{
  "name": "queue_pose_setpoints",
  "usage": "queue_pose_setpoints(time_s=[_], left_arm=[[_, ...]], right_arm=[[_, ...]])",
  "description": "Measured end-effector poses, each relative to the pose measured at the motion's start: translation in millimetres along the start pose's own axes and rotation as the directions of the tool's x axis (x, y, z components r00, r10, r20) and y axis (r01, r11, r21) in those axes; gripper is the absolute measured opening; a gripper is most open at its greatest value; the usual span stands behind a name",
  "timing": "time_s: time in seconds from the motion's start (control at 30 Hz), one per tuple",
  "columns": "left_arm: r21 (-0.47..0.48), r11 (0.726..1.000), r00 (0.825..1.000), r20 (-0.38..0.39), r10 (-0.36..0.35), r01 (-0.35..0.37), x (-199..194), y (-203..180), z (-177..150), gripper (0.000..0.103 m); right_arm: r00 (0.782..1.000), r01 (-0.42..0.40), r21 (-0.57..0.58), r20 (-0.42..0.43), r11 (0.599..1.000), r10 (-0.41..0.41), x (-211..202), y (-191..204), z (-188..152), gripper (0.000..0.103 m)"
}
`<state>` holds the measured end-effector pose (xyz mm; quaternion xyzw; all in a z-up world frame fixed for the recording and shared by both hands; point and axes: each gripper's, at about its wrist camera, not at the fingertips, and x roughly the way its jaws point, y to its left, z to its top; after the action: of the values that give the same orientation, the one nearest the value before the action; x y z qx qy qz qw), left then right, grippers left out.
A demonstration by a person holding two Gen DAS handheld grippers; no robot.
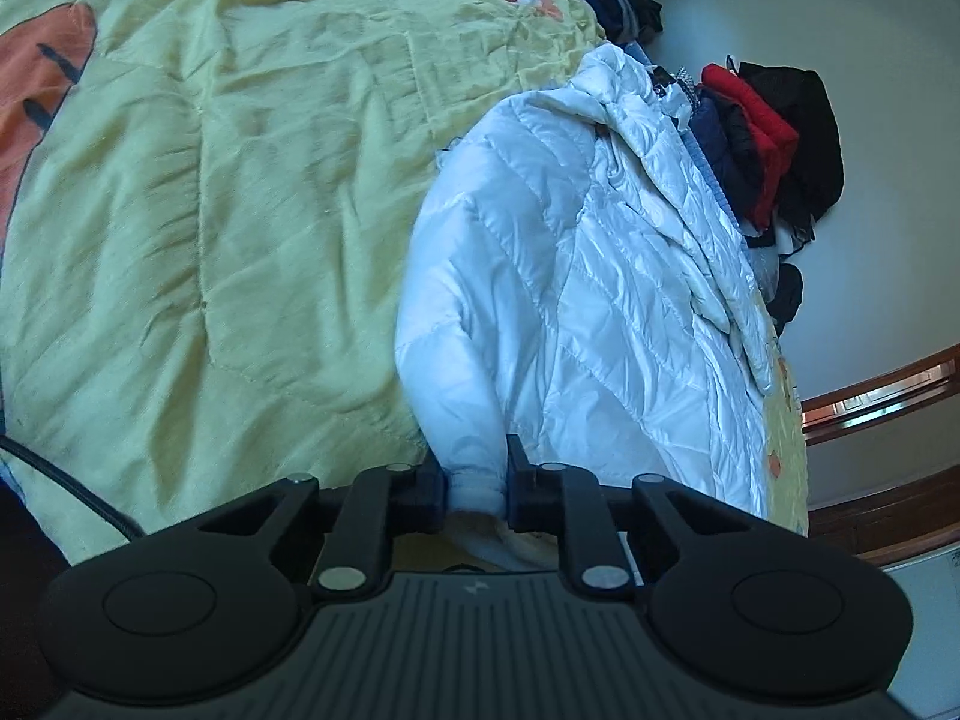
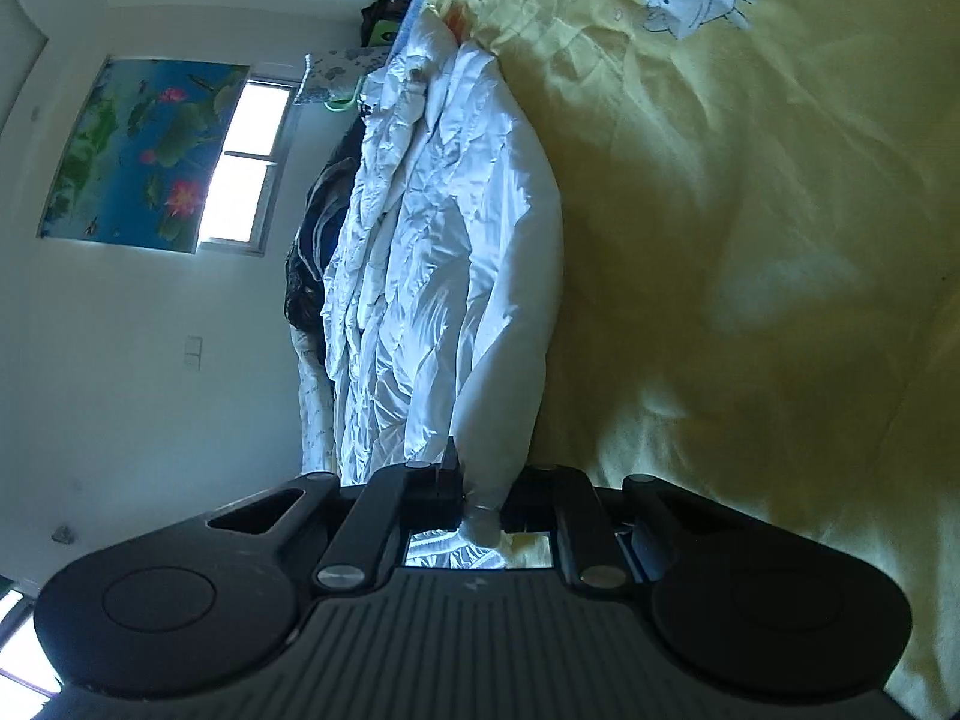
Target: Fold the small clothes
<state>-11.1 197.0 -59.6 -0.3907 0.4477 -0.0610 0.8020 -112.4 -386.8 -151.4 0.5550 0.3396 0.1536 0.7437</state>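
Observation:
A white quilted puffer jacket [image 1: 588,276] lies on the yellow bedspread [image 1: 240,210]. My left gripper [image 1: 477,483] is shut on the cuff of one white sleeve [image 1: 456,372], which runs away from the fingers toward the jacket body. In the right wrist view the same jacket [image 2: 432,252] lies along the bedspread [image 2: 750,300]. My right gripper [image 2: 483,507] is shut on the cuff of the other sleeve [image 2: 510,360], with the cuff end poking out between the fingers.
A heap of dark and red clothes [image 1: 774,144] sits beyond the jacket by the white wall. A wooden bed frame [image 1: 876,396] edges the bed at right. In the right wrist view a window [image 2: 246,162] and a lotus picture [image 2: 138,150] are on the wall; dark clothes [image 2: 312,252] lie beside the jacket.

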Motion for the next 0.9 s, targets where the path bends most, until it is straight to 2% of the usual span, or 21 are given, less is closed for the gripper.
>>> queue_pose_setpoints(time_s=[0.17,0.3,0.47,0.63,0.77,0.9], left_arm=[[0.014,1.0,1.0,0.02,0.009,-0.01,-9,1,-3,0.009],[0.079,0.996,0.998,0.051,0.032,-0.036,-19,-8,-10,0.007],[0.118,0.993,0.999,0.035,0.01,-0.014,-33,-11,-12,0.007],[0.177,0.984,0.999,0.031,-0.036,0.03,-57,-23,-14,0.007],[0.148,0.986,0.996,0.027,-0.082,0.077,-67,-20,-4,0.007],[0.065,0.994,0.996,0.01,-0.093,0.093,-56,-9,4,0.007]], right_arm=[[1.0,-0.004,-0.038,0.016,0.999,0.005,-10,2,-3,0.013],[1.0,0.001,-0.062,0.01,0.998,0.0,-18,4,-6,0.012],[1.0,0.005,-0.054,0.005,0.999,-0.005,-29,1,-11,0.012],[0.999,-0.039,-0.068,-0.014,0.997,0.038,-48,14,-17,0.012],[0.996,-0.085,-0.061,-0.01,0.995,0.085,-62,21,-16,0.012],[0.992,-0.122,-0.047,0.002,0.991,0.123,-50,27,-3,0.013]])
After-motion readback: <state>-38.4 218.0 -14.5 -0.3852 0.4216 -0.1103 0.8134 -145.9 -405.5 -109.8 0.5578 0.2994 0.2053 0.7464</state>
